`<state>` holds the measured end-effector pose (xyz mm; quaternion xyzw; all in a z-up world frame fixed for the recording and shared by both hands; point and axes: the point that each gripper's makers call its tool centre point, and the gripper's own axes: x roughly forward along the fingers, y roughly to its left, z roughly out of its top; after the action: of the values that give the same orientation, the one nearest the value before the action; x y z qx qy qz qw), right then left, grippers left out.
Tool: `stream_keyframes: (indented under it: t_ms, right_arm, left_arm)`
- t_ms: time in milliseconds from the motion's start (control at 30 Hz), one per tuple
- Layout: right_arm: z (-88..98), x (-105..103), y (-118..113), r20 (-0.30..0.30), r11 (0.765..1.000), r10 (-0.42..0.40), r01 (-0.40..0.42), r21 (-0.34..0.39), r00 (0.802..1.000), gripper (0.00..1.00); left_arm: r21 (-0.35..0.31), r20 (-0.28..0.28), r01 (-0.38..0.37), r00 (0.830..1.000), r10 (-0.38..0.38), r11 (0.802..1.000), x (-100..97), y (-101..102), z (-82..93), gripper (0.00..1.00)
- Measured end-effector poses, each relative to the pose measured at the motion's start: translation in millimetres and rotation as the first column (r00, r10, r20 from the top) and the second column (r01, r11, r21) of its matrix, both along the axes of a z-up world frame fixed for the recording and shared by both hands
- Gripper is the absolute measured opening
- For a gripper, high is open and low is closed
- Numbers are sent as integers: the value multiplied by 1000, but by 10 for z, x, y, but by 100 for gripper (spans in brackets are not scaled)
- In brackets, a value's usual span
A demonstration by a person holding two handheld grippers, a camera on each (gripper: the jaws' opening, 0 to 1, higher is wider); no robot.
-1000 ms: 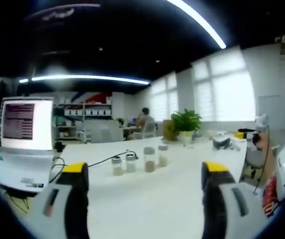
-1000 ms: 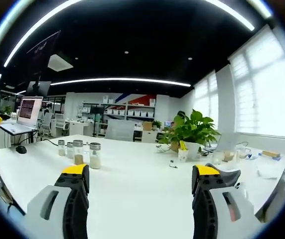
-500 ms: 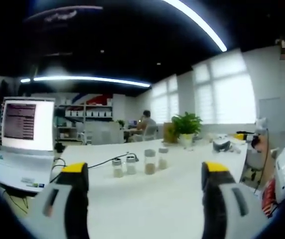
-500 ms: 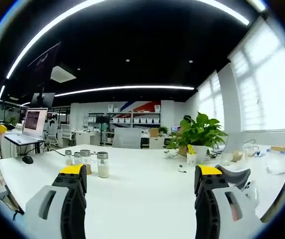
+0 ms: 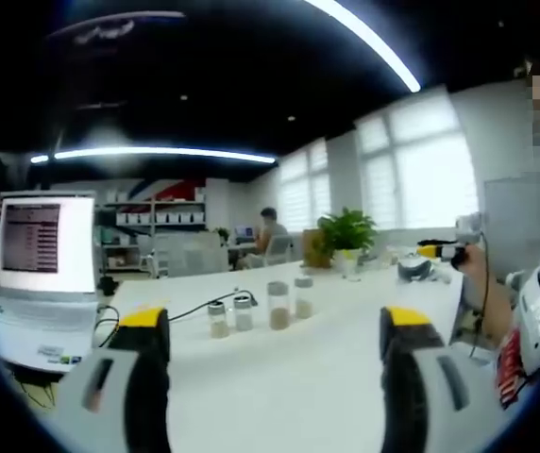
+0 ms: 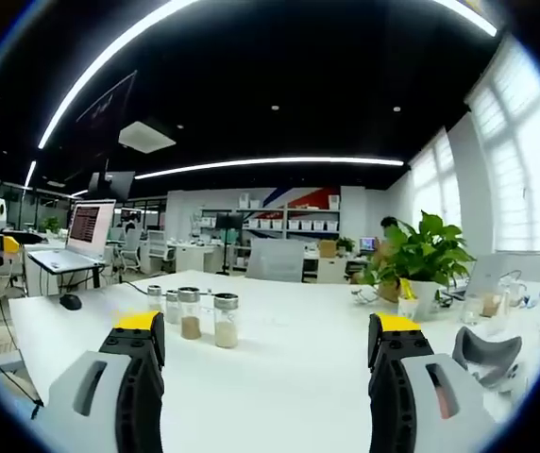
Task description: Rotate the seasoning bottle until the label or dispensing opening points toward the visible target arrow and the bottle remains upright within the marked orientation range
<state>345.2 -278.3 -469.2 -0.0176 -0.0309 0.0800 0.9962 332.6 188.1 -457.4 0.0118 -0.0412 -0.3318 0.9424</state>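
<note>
Several glass seasoning bottles stand upright in a loose row on the white table (image 5: 289, 377). In the left gripper view the tallest bottle (image 5: 278, 304) holds brown powder, with a paler bottle (image 5: 303, 295) to its right and two shorter bottles (image 5: 218, 319) to its left. My left gripper (image 5: 273, 326) is open well short of them. In the right gripper view the same bottles show, a white-filled bottle (image 6: 225, 320) nearest and a brown-filled bottle (image 6: 191, 313) beside it. My right gripper (image 6: 267, 330) is open, with nothing between its jaws, and the bottles lie ahead to its left.
An open laptop (image 5: 34, 274) with a black cable sits at the table's left end, and a mouse (image 6: 70, 302) lies near it. A potted plant (image 6: 421, 264) and a grey device (image 6: 487, 344) stand to the right. A hand (image 5: 473, 278) holds the right gripper (image 5: 438, 251). A person (image 5: 270, 231) sits far back.
The right gripper's camera has swung, so the bottles sit nearer the middle and larger. In the left gripper view the hand with the right gripper has come further in from the right.
</note>
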Motion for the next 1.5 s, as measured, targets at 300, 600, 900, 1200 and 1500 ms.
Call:
stream_keyframes:
  t_ms: [300, 600, 900, 1200, 1500]
  right_arm:
    - [-39, 612, 204, -9, 994, 96, -96, 45, 995, 90]
    - [-128, 1101, 446, -56, 984, 167, -164, 65, 984, 91]
    - [-280, 1518, 569, -76, 977, 208, -203, 62, 975, 92]
    - [-385, 1977, 685, -8, 965, 237, -235, 115, 971, 91]
    - [-712, 2396, 810, -43, 962, 266, -263, 76, 963, 89]
  left_arm:
    - [24, -6, 30, 1000, -30, 999, -38, -71, -29, 94]
    - [10, -8, 7, 1000, -7, 1000, -20, -12, -27, 94]
    - [-15, -12, 43, 999, -43, 999, -32, -105, -58, 91]
    - [54, 7, 8, 1000, -8, 999, 3, -1, -72, 90]
    - [34, -14, -7, 1000, 8, 999, 73, 88, -75, 90]
